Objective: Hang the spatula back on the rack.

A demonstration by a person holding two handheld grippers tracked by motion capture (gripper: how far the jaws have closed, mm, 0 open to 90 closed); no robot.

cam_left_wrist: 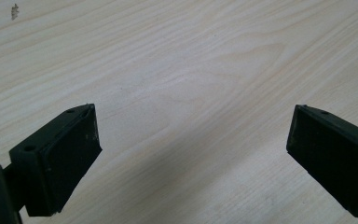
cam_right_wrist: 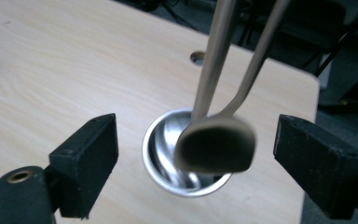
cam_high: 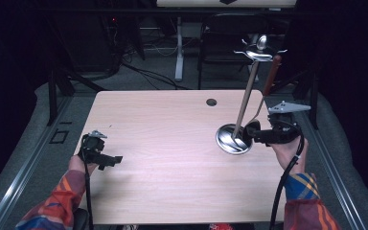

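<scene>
A ladle (cam_high: pixel 263 103) with a brown handle hangs from the top of a metal stand (cam_high: pixel 245 98), its bowl (cam_right_wrist: pixel 215 150) hanging over the stand's round base (cam_high: pixel 233 139) near the table's (cam_high: pixel 172 143) right edge. The right gripper (cam_right_wrist: pixel 196 154) sits at the bowl, jaws apart on either side, not touching. The left gripper (cam_high: pixel 106 160), jaws wide apart, rests over bare wood at the left.
</scene>
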